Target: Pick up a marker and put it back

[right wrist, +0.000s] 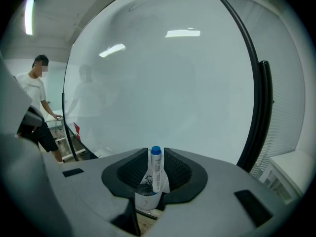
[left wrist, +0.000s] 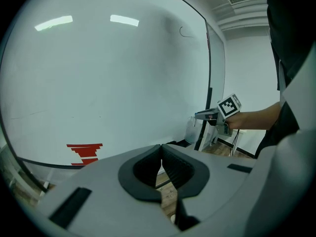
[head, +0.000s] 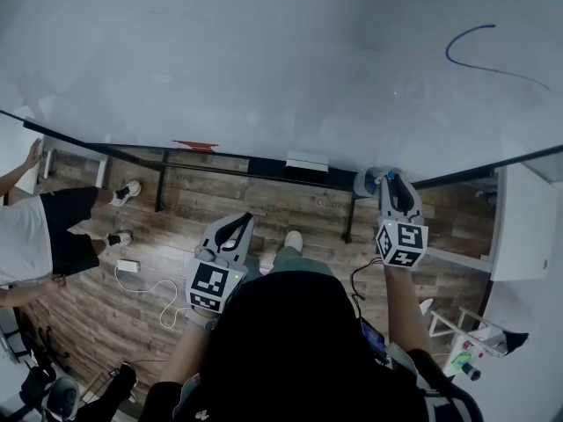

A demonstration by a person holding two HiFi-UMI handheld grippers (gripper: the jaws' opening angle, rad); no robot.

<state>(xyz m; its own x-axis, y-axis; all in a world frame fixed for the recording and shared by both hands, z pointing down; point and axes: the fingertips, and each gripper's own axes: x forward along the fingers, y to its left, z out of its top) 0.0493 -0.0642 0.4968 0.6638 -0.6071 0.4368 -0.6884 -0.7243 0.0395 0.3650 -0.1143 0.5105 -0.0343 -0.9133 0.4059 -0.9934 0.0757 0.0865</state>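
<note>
Two grippers: the right gripper (right wrist: 157,152) has its jaws slightly apart around a blue-capped white marker (right wrist: 156,172) standing in a white cup (right wrist: 147,201); the left gripper (left wrist: 161,148) has its jaws closed, empty.

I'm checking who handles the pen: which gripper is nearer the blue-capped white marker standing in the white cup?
Right. The right gripper has the blue-capped white marker between its jaws; the left gripper hangs well off to the marker's left, jaws together.
</note>
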